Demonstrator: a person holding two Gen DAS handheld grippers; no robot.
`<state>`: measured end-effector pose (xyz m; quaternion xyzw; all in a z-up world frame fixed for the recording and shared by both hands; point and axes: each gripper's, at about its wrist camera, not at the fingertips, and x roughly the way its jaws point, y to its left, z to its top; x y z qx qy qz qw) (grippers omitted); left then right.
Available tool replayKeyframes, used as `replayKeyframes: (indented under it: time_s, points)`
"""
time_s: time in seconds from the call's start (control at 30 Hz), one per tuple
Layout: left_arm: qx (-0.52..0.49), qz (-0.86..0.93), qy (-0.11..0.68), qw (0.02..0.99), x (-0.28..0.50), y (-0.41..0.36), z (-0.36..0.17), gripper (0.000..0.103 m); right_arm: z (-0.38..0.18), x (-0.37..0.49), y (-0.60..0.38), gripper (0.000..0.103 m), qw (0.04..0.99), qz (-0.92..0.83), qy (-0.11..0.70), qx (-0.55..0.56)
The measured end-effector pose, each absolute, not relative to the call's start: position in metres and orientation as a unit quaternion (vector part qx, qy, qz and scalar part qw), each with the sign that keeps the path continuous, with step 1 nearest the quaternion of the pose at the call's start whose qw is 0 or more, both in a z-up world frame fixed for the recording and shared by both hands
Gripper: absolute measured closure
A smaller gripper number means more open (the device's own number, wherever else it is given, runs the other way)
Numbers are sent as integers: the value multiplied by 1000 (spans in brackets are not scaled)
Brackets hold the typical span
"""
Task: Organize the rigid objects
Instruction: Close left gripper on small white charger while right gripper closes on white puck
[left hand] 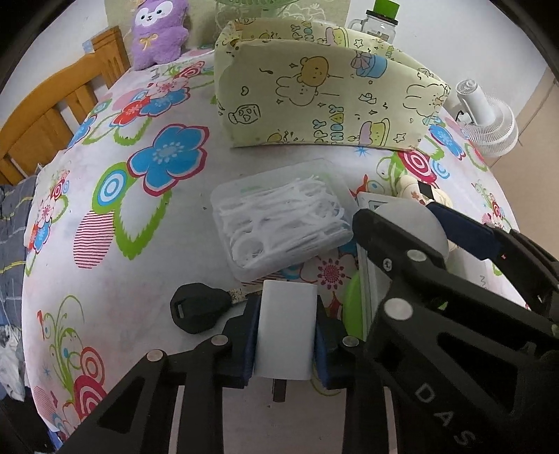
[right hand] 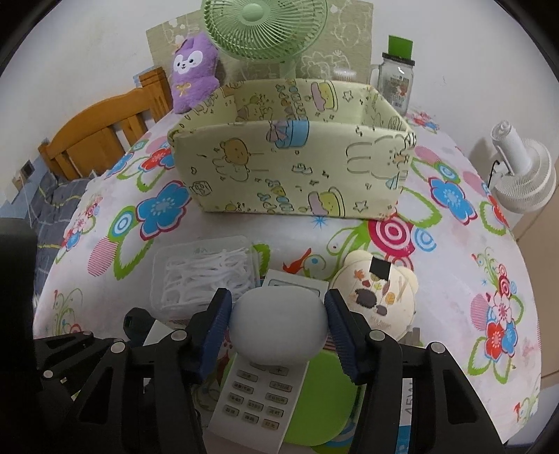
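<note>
My left gripper [left hand: 284, 335] is shut on a white rectangular block [left hand: 284, 331], low over the table's near edge. My right gripper [right hand: 277, 324] is shut on a pale grey egg-shaped case [right hand: 279, 323], held above a white remote control [right hand: 258, 394]; this gripper also shows in the left wrist view [left hand: 401, 230]. A yellow-green cartoon-print storage box [right hand: 290, 167] stands open behind them [left hand: 325, 101]. A clear box of white floss picks [left hand: 279, 216] lies between the box and the grippers [right hand: 202, 276]. A black car key [left hand: 199, 307] lies left of my left gripper.
A cream bear-shaped disc [right hand: 377, 297] and a green round lid [right hand: 321, 401] lie near the remote. A purple plush [right hand: 192, 73], a green fan [right hand: 265, 28] and a glass jar [right hand: 396, 80] stand behind the box. A white fan [right hand: 524, 174] is off the right edge, a wooden bed frame [right hand: 101, 132] to the left.
</note>
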<state>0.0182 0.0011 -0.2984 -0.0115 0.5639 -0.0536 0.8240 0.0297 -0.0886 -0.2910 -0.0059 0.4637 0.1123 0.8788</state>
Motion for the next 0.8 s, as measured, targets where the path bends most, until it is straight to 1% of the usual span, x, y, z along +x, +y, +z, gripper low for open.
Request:
replayKeyframes:
  time_s: [0.37,0.8]
  points:
    - [6,-58,549,834,21,-4,-283,78,-287,35,-92,44,872,108,478,16]
    - [7,-55,519,853,33,-7,-239,78,-240,44,-98,44,889,107,444,12]
